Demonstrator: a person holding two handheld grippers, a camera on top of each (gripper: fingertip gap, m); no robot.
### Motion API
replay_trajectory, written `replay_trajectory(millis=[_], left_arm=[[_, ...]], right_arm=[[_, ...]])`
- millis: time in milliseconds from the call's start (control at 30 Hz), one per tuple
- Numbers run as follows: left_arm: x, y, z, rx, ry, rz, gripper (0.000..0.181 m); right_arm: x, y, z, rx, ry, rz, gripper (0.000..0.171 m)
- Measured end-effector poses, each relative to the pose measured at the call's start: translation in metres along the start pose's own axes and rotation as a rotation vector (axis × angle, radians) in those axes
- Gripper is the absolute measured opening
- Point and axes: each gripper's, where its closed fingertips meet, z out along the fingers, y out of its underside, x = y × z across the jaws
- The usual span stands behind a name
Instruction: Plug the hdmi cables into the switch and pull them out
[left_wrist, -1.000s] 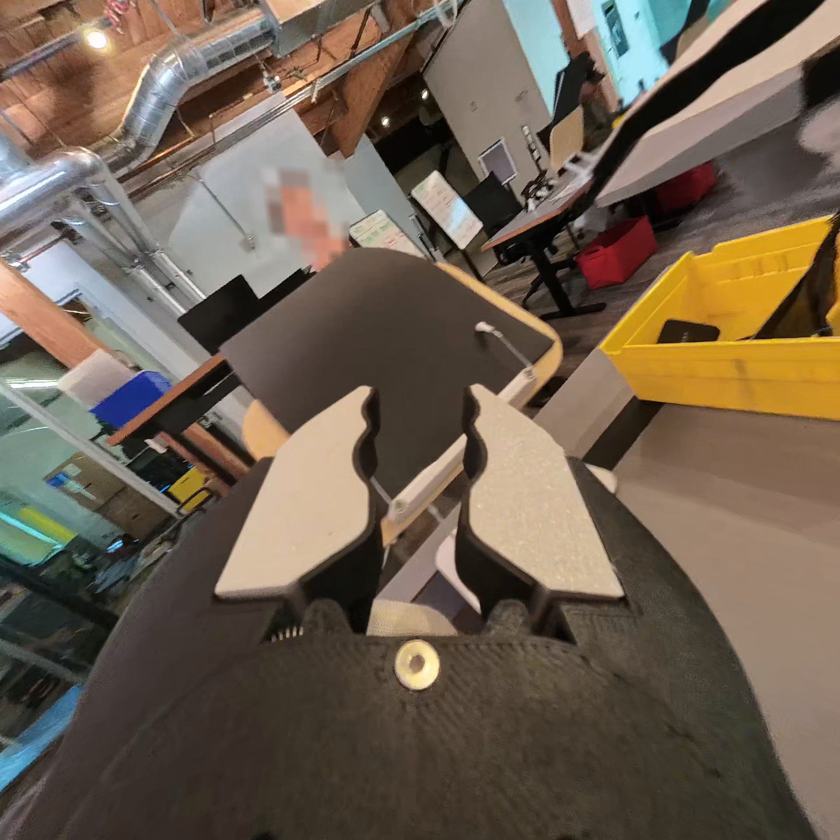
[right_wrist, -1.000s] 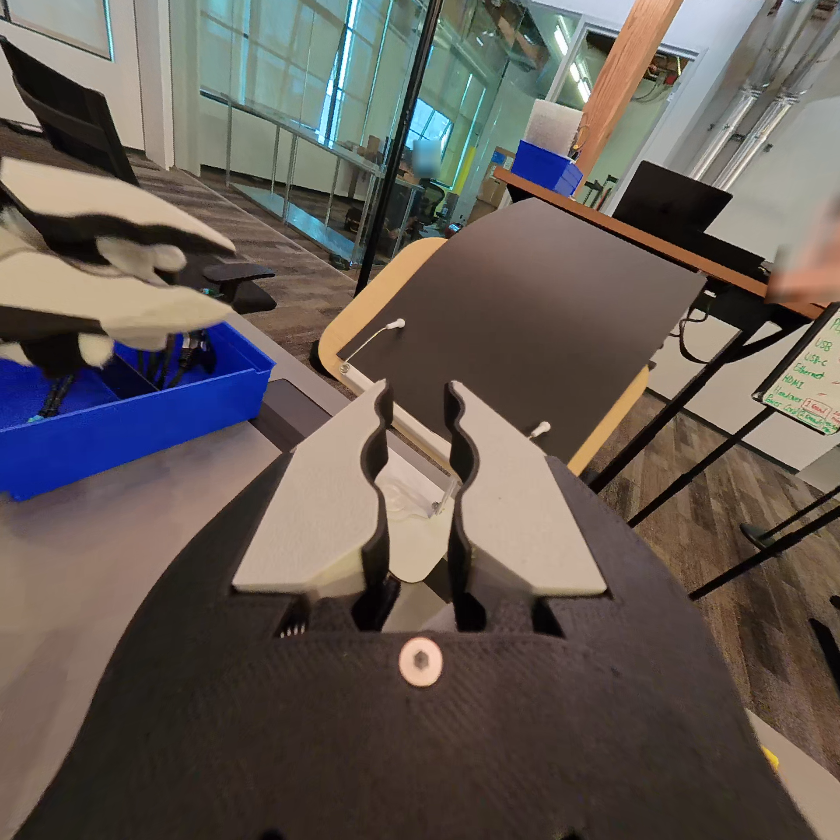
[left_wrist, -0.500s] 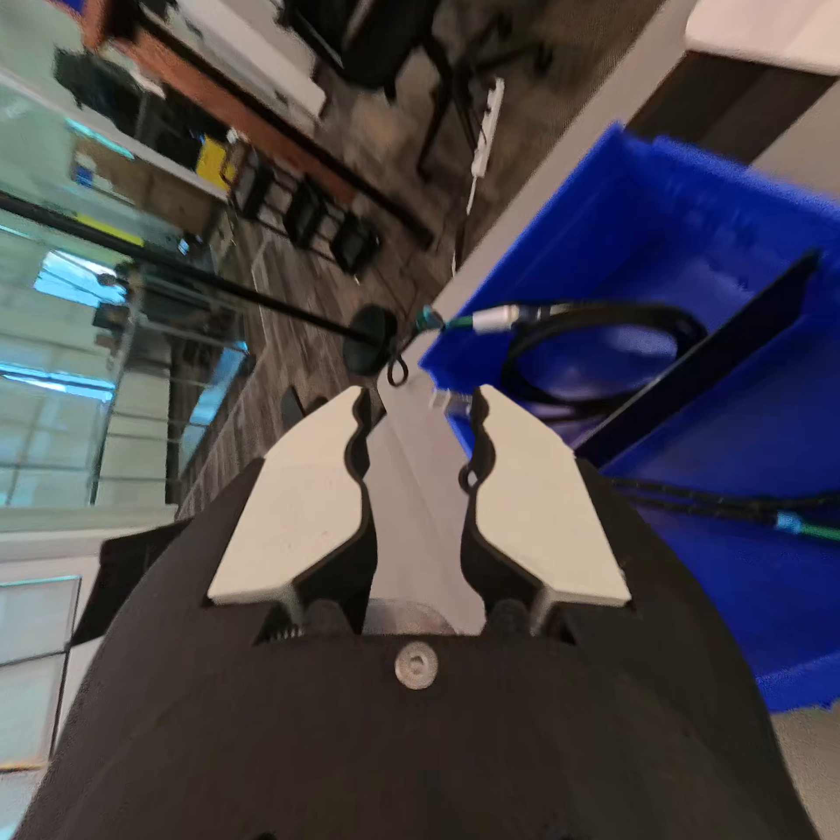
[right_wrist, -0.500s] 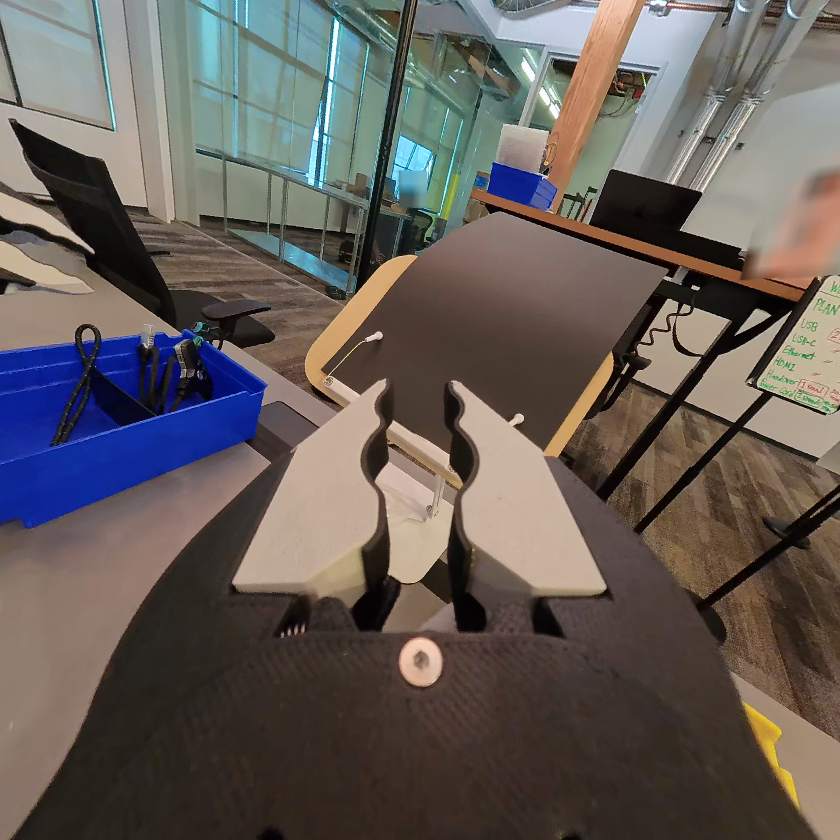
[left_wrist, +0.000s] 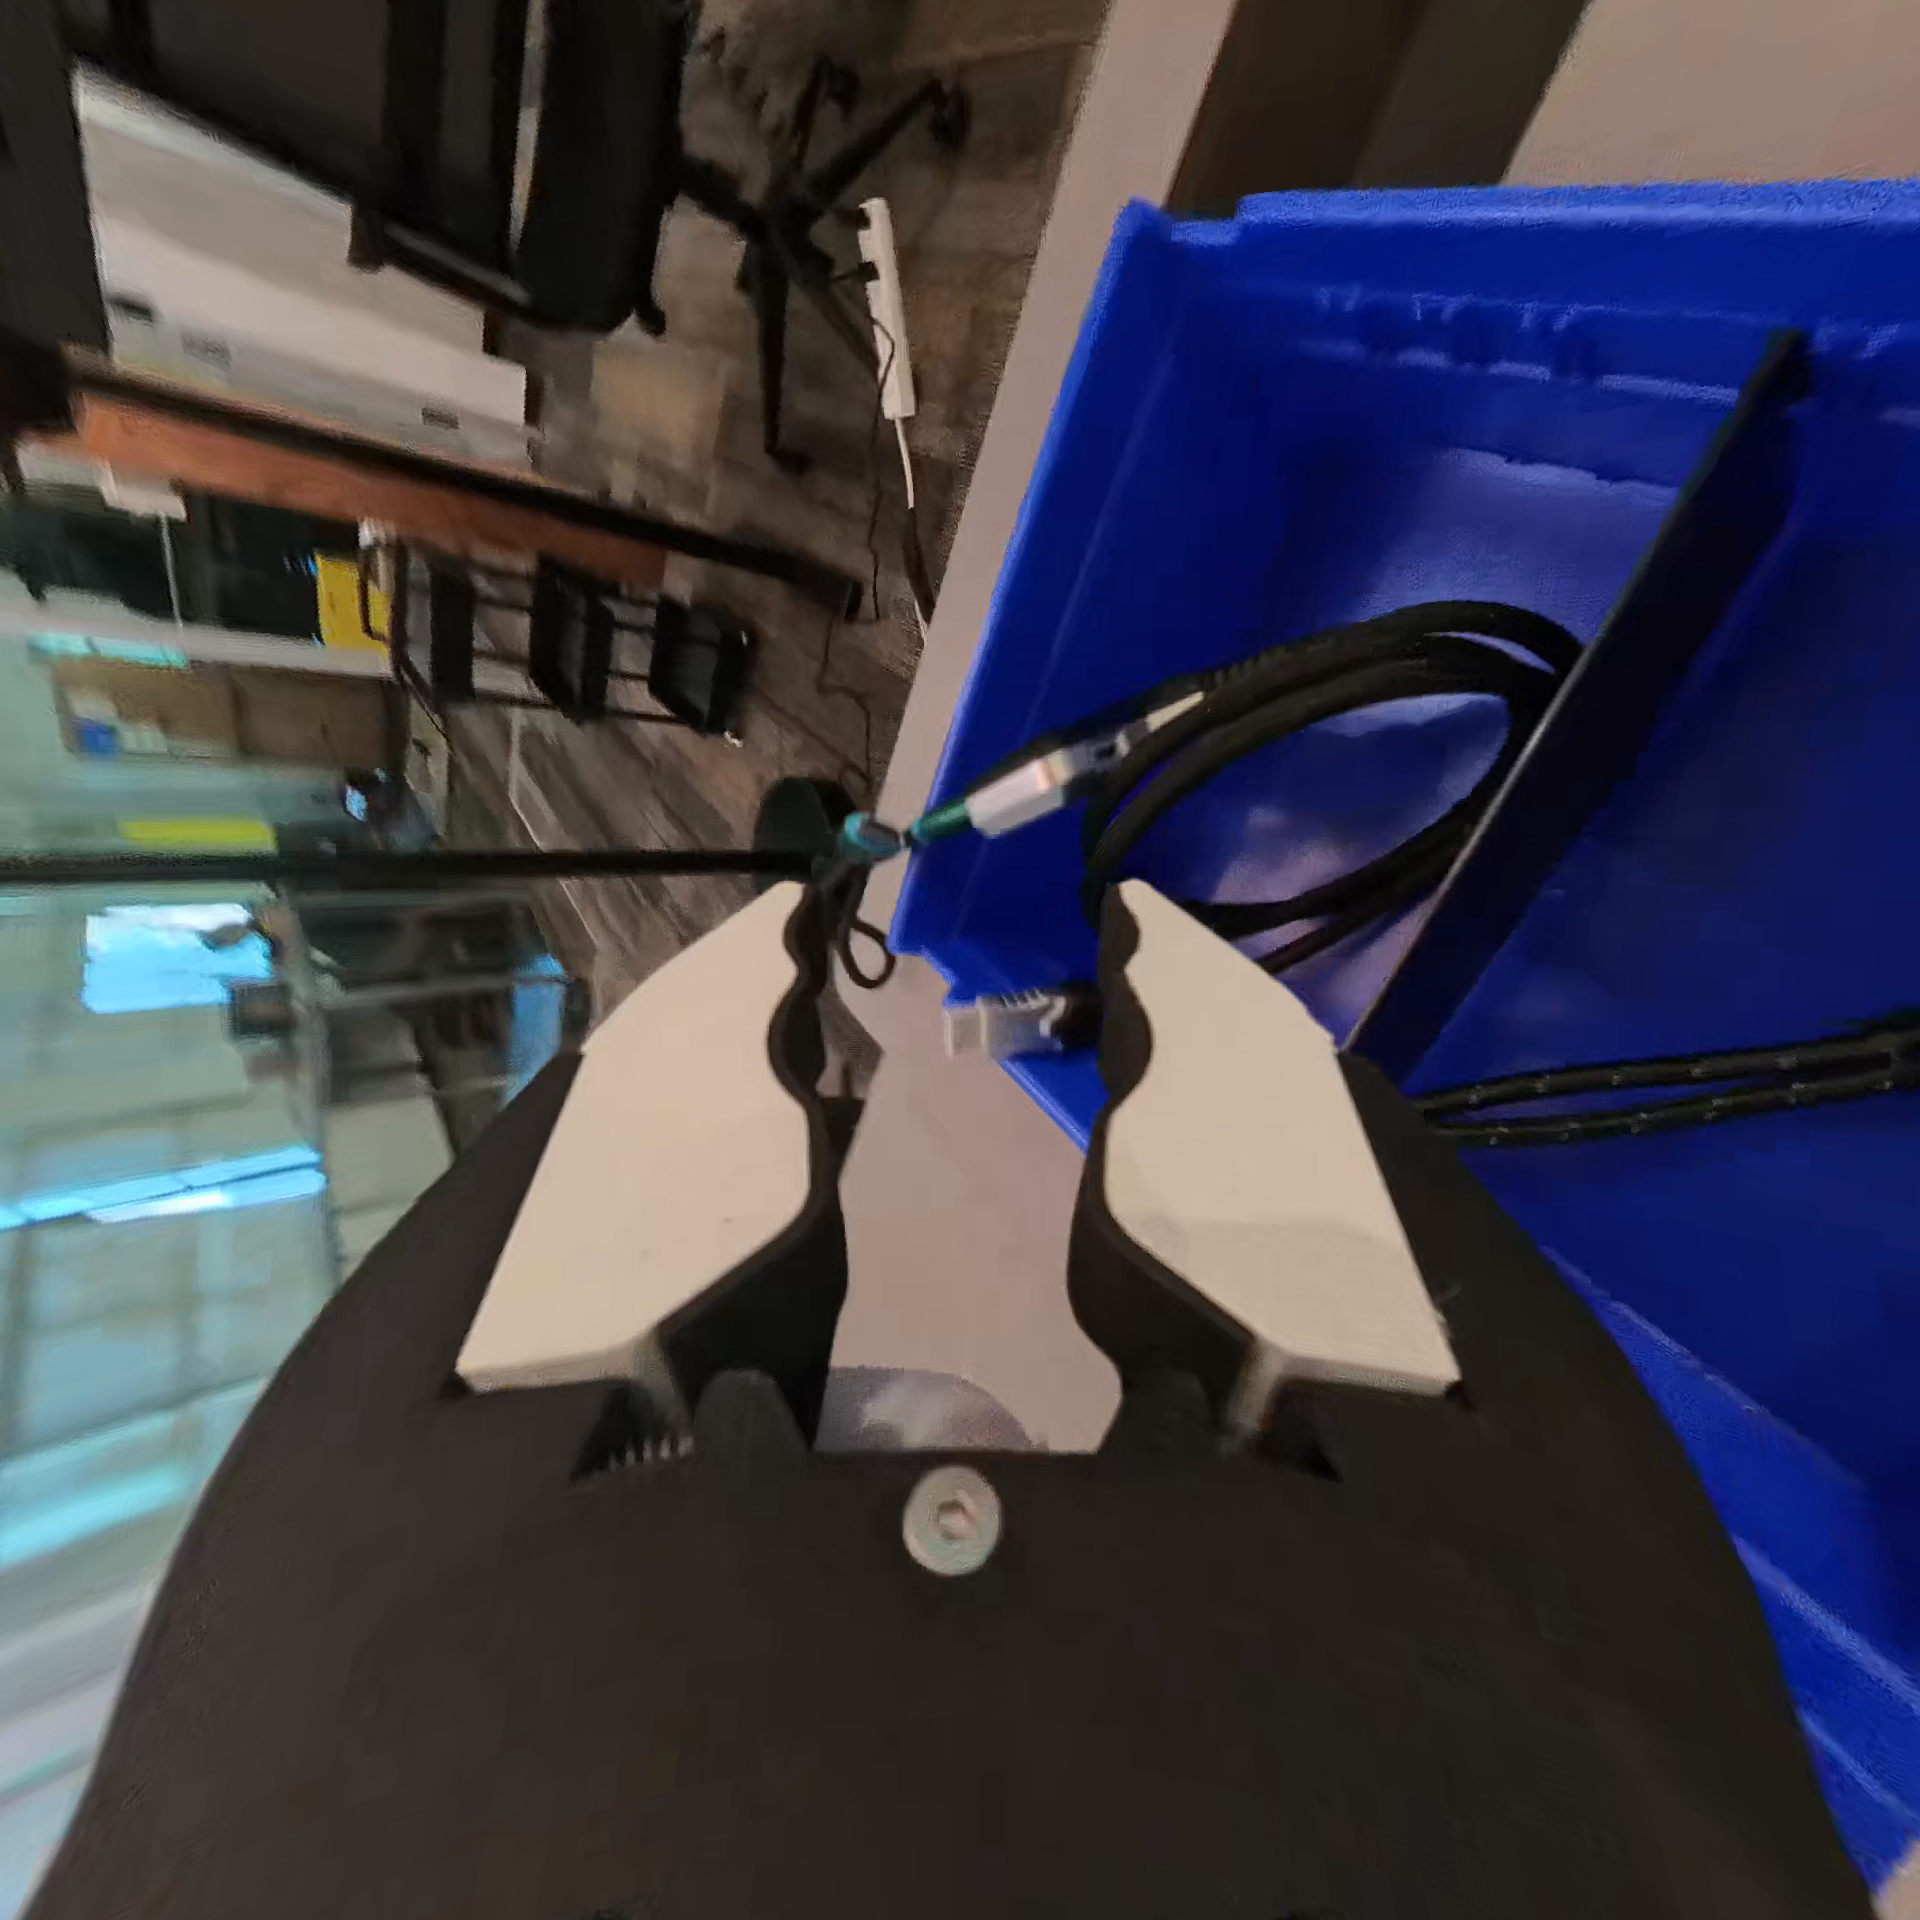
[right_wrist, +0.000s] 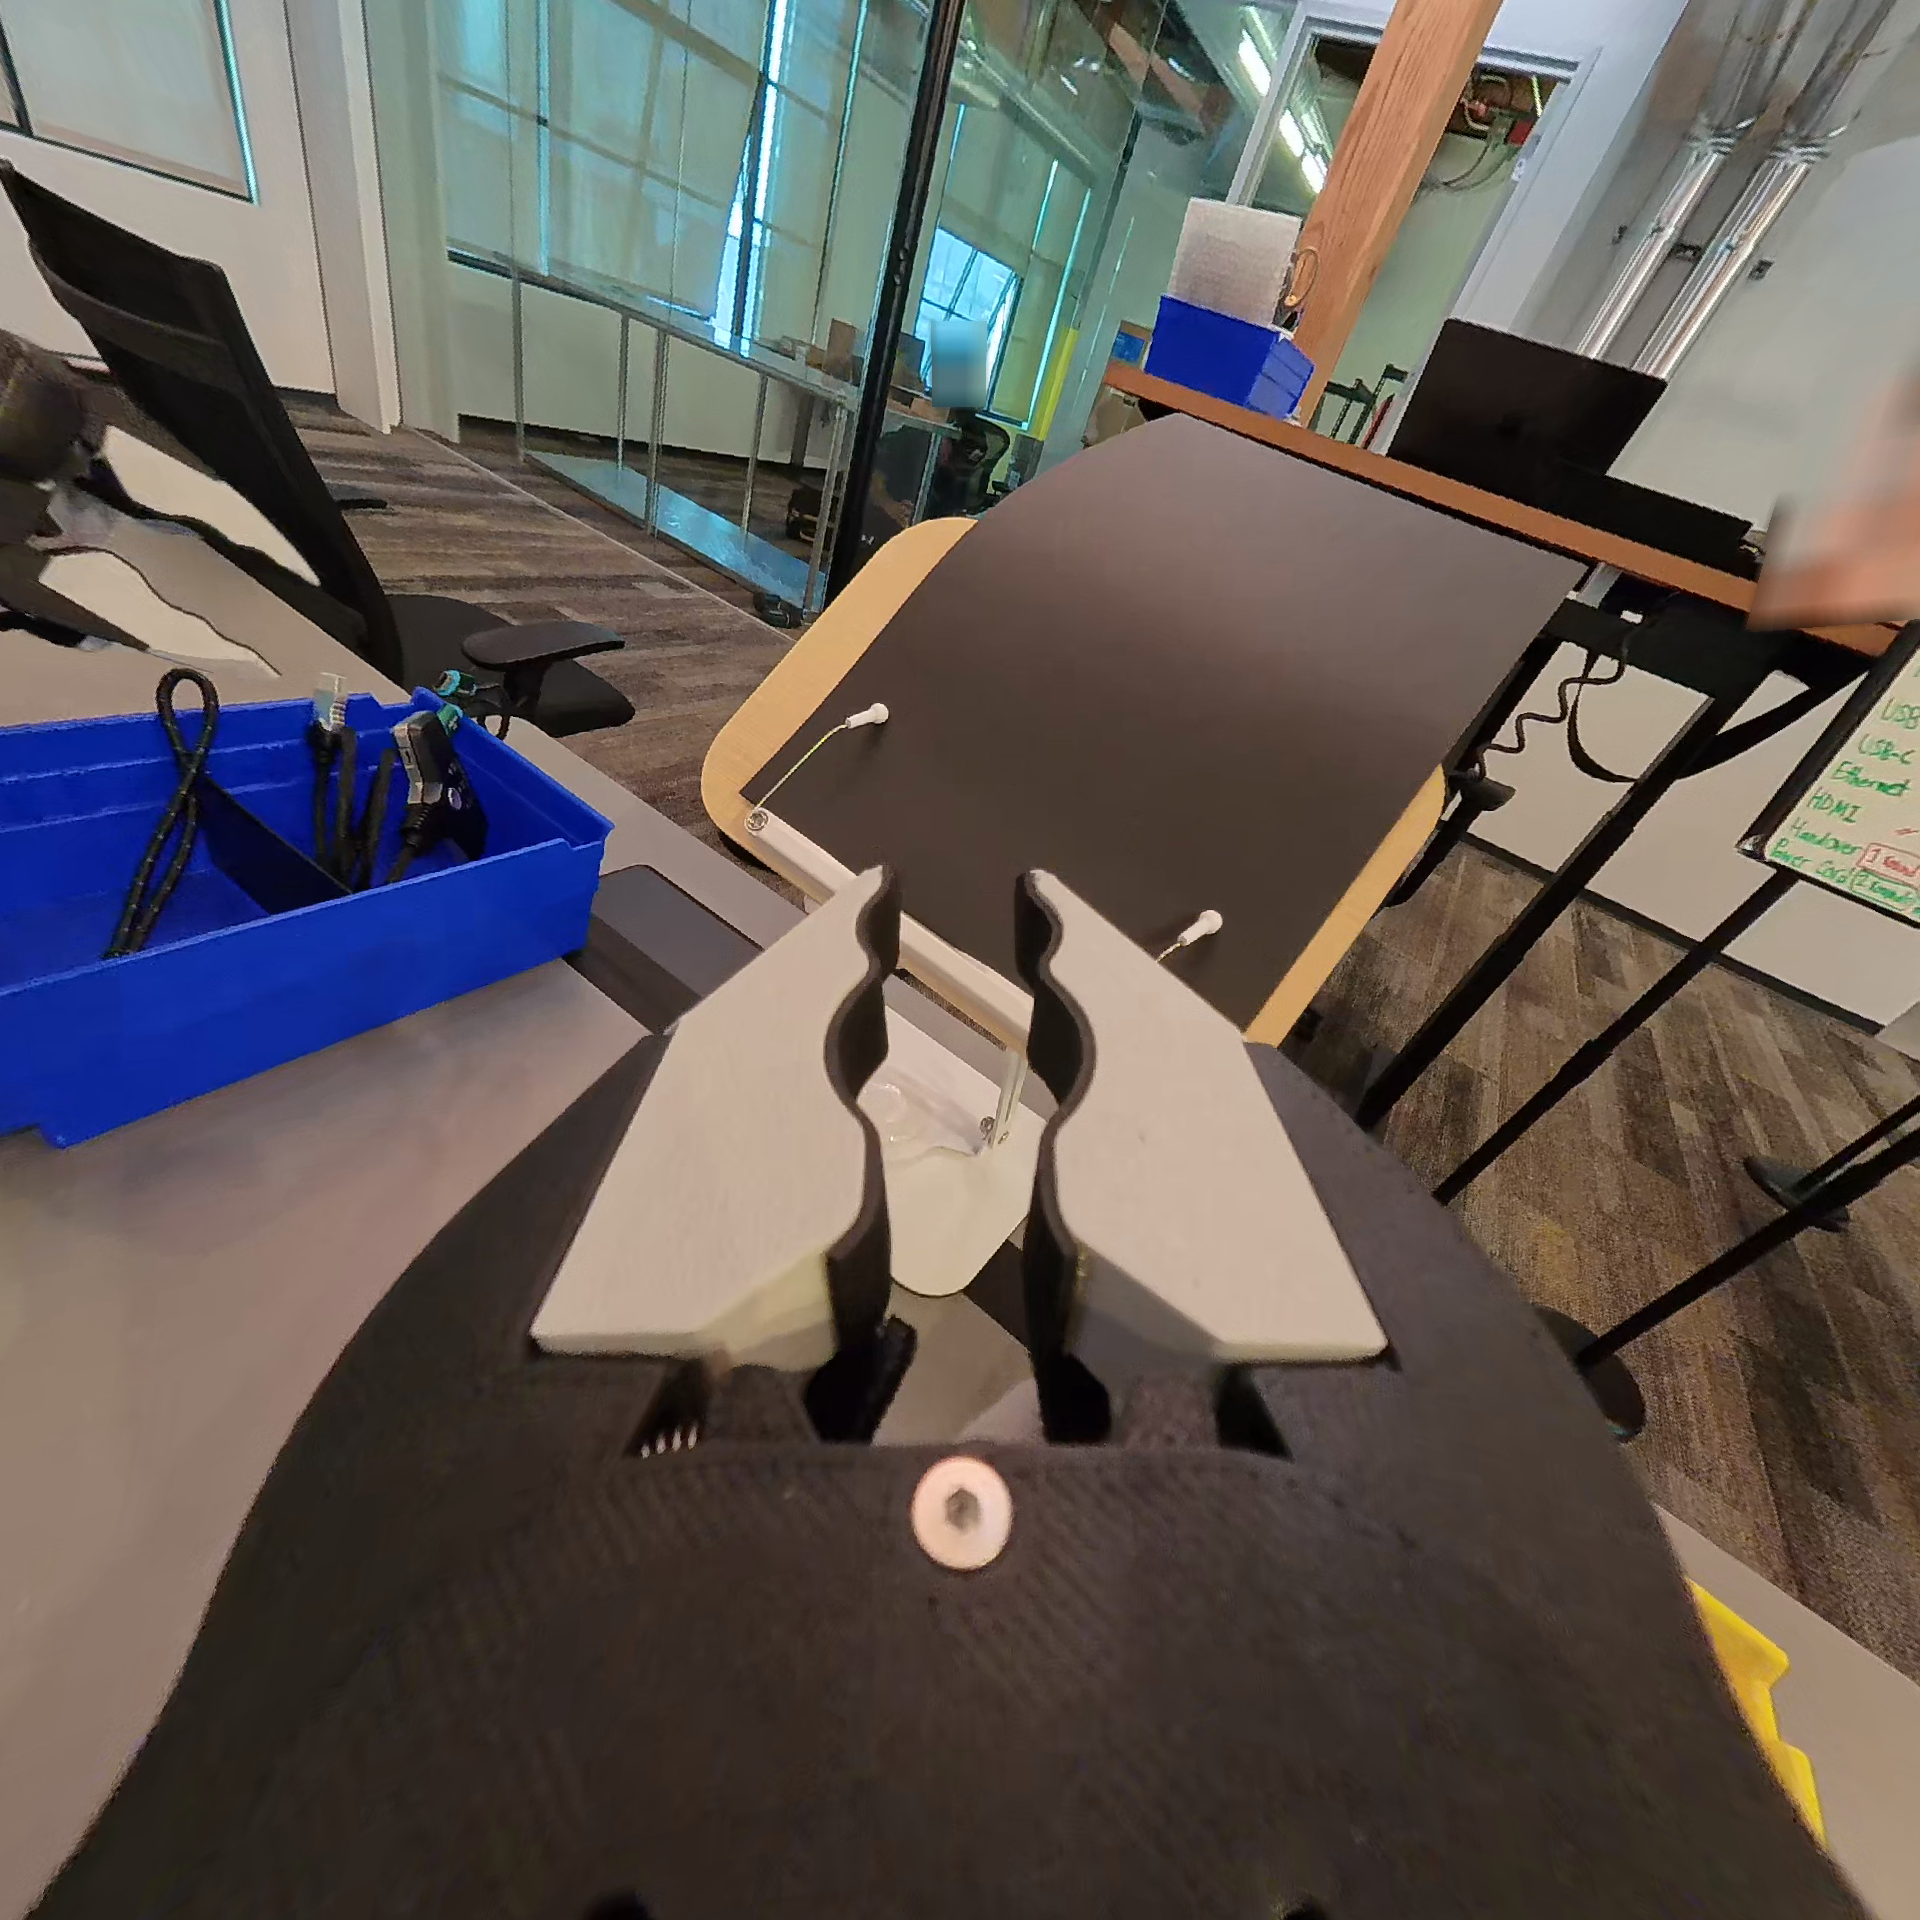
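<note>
The cables (left_wrist: 1351, 727) lie in a blue bin (left_wrist: 1299, 395) on the grey counter (right_wrist: 260, 1247). In the left wrist view a coil of black braided cable fills one compartment, with a silver plug (left_wrist: 1023, 800) sticking out over the bin's corner and a small teal-tipped end just past it. A clear plug (left_wrist: 997, 1029) pokes over the bin's rim lower down, just beside the gripper's tips. A black divider (left_wrist: 1610, 675) splits the bin, and a second braided cable (left_wrist: 1714, 1081) runs across the other compartment. Which of these are the hdmi ones I cannot tell, and no switch shows in either view.

The left gripper (left_wrist: 961, 914) hangs at the bin's near corner, tilted sideways, its fingers spread with only bare counter between them; it holds nothing. It also appears at the left edge of the right wrist view, blurred, above the far side of the bin.

The right gripper (right_wrist: 956, 883) is well apart from the bin, over the counter's edge, its fingers set a little apart with nothing between them. Beyond its tips stands a tilted black board (right_wrist: 1195, 675) on a light wooden backing, fixed to a white stand (right_wrist: 935, 1195) on the counter. A yellow bin (right_wrist: 1756, 1704) peeks out at the lower right. A black office chair (right_wrist: 239, 416) stands behind the blue bin, and a whiteboard (right_wrist: 1860, 810) leans at the far right.
</note>
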Motion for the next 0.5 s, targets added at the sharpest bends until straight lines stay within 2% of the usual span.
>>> replay_trajectory(millis=[133, 233, 333, 500], left_arm=[[-0.003, -0.005, 0.026, -0.11, -0.008, 0.312, 0.056], [-0.017, 0.003, 0.042, -0.132, -0.006, 0.406, 0.053], [-0.031, 0.0, 0.051, -0.088, -0.009, 0.416, 0.047], [-0.01, 0.013, 0.072, -0.116, 0.131, 0.571, 0.047]], right_arm=[[-0.001, 0.002, 0.002, -0.01, 0.0, -0.006, 0.02], [0.0, 0.005, 0.004, -0.019, 0.003, -0.008, 0.02], [0.002, 0.007, 0.004, -0.023, 0.007, -0.005, 0.02], [0.003, 0.013, 0.008, -0.044, 0.009, -0.006, 0.02]])
